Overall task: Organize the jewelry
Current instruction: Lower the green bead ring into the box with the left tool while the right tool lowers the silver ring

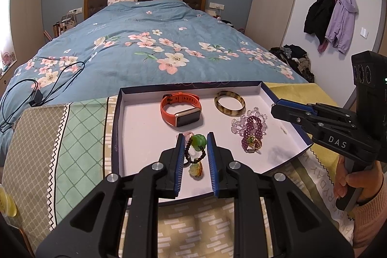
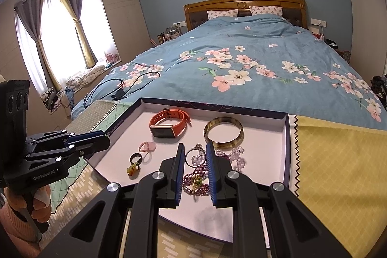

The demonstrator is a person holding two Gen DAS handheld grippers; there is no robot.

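The left hand-held gripper (image 1: 195,137) hovers with a narrow gap over a dark bead string with a green charm (image 1: 198,142), gripping nothing. The right hand-held gripper (image 2: 194,148), equally narrow, hangs above the purple bead bracelet (image 2: 197,181) and a silver ring (image 2: 193,153). All lie in the white tray (image 1: 135,117) beside an orange watch (image 1: 180,109) and amber bangle (image 1: 229,103), on the bed (image 1: 145,47).

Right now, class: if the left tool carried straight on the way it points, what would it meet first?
Probably the green bead charm on the dark bead string in the tray, just past the left tool; depth is uncertain.
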